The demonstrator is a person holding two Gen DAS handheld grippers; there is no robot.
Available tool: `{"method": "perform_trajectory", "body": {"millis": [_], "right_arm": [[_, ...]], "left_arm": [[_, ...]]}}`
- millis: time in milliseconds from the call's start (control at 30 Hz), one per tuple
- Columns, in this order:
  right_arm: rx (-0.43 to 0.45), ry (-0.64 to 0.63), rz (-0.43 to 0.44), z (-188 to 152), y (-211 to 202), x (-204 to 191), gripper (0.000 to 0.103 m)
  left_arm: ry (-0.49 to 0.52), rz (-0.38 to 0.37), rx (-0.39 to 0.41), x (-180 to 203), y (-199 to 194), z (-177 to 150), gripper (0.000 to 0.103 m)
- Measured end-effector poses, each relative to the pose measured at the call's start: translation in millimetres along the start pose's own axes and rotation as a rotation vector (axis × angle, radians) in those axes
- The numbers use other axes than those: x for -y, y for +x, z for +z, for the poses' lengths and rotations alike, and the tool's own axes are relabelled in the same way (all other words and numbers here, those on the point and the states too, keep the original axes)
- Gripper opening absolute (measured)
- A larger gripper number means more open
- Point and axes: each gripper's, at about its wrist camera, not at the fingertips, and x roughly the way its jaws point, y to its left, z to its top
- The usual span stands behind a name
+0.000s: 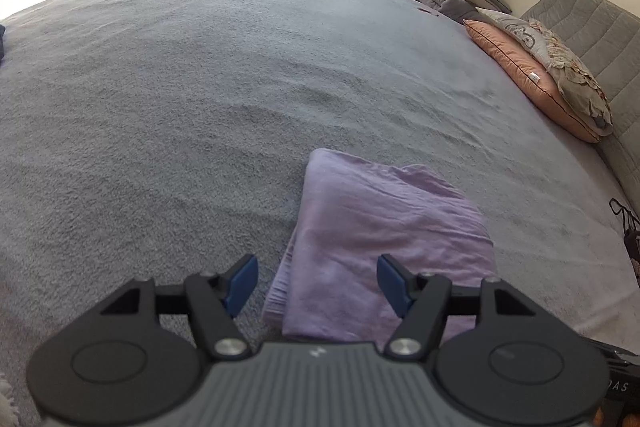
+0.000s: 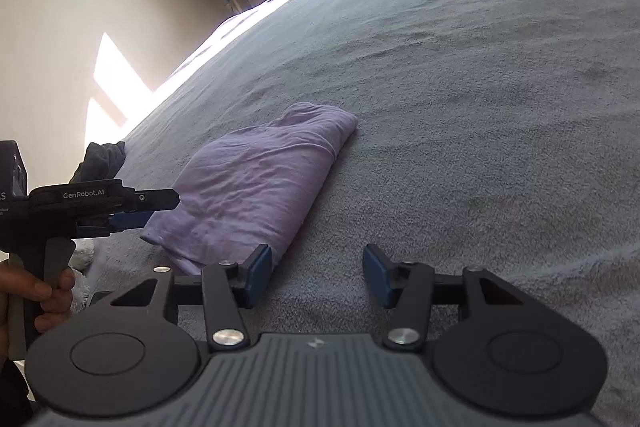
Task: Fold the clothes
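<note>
Lilac garment [image 1: 380, 247], already folded into a compact oblong, lies on the grey bed cover [image 1: 200, 87] near my side of the bed. My left tongs [image 1: 316, 285] hover over its near end with jaws apart, gripping nothing; one blue pad [image 1: 394, 285] stands above the cloth, the other [image 1: 242, 285] above bare cover. My right tongs [image 2: 318, 277] are likewise open and empty, just beside the garment's right edge, with the left pad [image 2: 258, 275] close to the layered hem.

Step in hand, as I judge it: settling or squaring the finished fold, or taking it up to move aside. To do it well, I should pinch all layers together at the near corners, so the stack does not splay.

Open room: wide bare cover beyond and to the right. Pillows [image 1: 552, 75] sit well apart at the headboard; a dark garment [image 2: 102, 157] lies at the bed's left edge.
</note>
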Motion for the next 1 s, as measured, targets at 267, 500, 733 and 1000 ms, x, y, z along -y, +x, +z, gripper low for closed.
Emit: {"method": "perform_trajectory", "body": {"millis": [267, 500, 733, 1000], "right_arm": [[0.015, -0.079, 0.009, -13.3, 6.6, -16.6, 0.055], [0.021, -0.168, -0.022, -17.3, 8.9, -23.4, 0.054], [0.034, -0.164, 0.000, -12.8, 15.6, -19.3, 0.042], [0.068, -0.414, -0.061, -14.4, 3.1, -51.8, 0.006]], "left_arm": [[-0.009, -0.043, -0.046, 6.2, 11.1, -8.3, 0.052], [-0.069, -0.028, -0.036, -5.1, 12.4, -9.3, 0.034], [-0.091, -0.049, -0.018, -5.8, 7.9, -3.8, 0.009], [-0.124, -0.135, -0.001, -21.7, -10.9, -0.2, 0.007]]}}
